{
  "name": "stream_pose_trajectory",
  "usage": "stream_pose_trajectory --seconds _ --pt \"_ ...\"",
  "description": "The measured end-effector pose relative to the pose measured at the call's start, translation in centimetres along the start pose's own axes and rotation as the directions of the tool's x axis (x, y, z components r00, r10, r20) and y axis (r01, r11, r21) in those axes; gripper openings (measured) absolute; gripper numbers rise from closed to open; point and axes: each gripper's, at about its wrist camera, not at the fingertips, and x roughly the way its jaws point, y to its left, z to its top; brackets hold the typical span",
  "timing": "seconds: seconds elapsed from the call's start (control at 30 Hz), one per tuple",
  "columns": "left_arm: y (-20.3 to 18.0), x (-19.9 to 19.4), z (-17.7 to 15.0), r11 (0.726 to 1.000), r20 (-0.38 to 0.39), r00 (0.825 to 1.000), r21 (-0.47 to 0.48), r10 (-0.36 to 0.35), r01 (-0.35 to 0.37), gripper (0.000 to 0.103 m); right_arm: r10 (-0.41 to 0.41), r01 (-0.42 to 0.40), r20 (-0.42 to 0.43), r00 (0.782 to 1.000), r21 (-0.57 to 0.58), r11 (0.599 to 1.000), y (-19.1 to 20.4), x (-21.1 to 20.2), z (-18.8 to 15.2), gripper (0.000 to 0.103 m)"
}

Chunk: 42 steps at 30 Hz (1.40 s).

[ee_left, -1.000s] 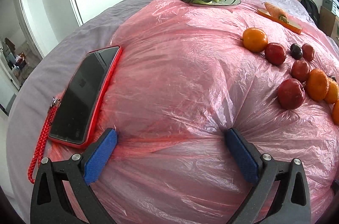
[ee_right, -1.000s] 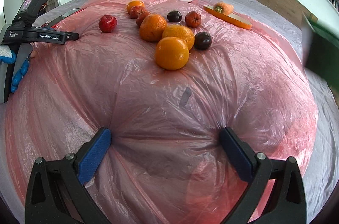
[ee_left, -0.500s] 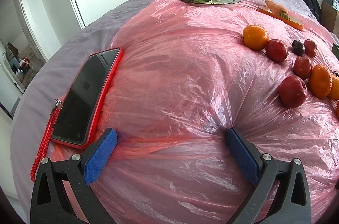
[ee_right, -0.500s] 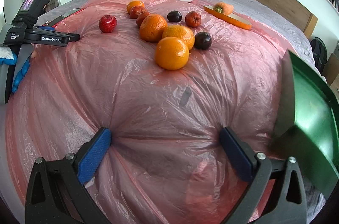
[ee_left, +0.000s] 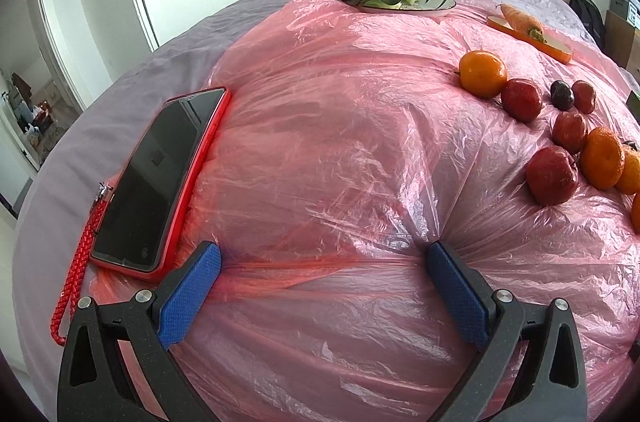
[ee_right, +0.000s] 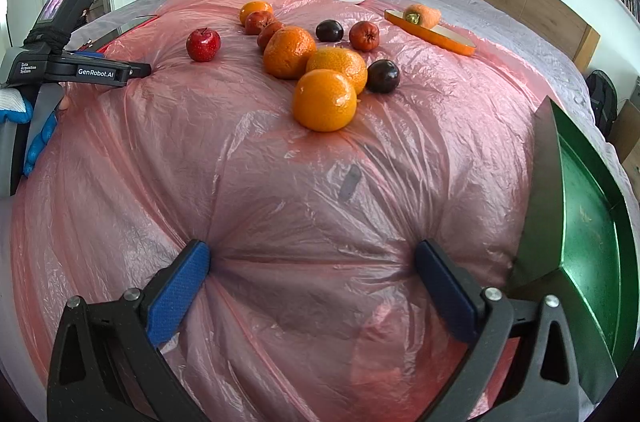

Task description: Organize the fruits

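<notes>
While both tools press their blue pads into the pink plastic sheet [ee_right: 280,202] spread over the bed, the left gripper [ee_left: 324,262] and the right gripper [ee_right: 312,262] stand spread wide with nothing between their fingers. Beyond the right gripper, the fruits lie clustered toward the far middle: a large orange [ee_right: 324,100] nearest, two more oranges touching behind it, a dark plum [ee_right: 383,76] just beside them, and a red apple [ee_right: 203,44] apart on the left. At the right edge sits a green tray [ee_right: 584,222], possibly tilted. A red-cased phone [ee_left: 160,178] lies on the near left.
</notes>
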Motion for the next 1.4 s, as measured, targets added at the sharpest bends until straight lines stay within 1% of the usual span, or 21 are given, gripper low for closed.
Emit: stream_pose_trajectory --seconds 0.23,0.37,0.67,1.4 --pt "0.14 0.07 0.01 1.0 -0.001 1.0 -0.007 -0.011 0.011 0.102 0.0 0.0 0.0 1.0 0.0 1.0 0.03 -0.01 -0.01 0.103" --pt "0.44 0.18 0.03 0.999 -0.003 0.999 -0.021 -0.032 0.032 0.102 0.0 0.0 0.0 1.0 0.0 1.0 0.04 -0.01 0.0 0.103" --pt "0.74 0.25 -0.05 0.998 0.001 0.998 -0.038 -0.056 0.056 0.102 0.0 0.0 0.0 1.0 0.0 1.0 0.0 -0.02 0.03 0.103" --pt "0.76 0.1 -0.04 0.998 0.001 0.999 -0.034 -0.05 0.05 0.102 0.008 -0.008 -0.002 1.0 0.006 1.0 -0.08 0.13 0.0 0.103"
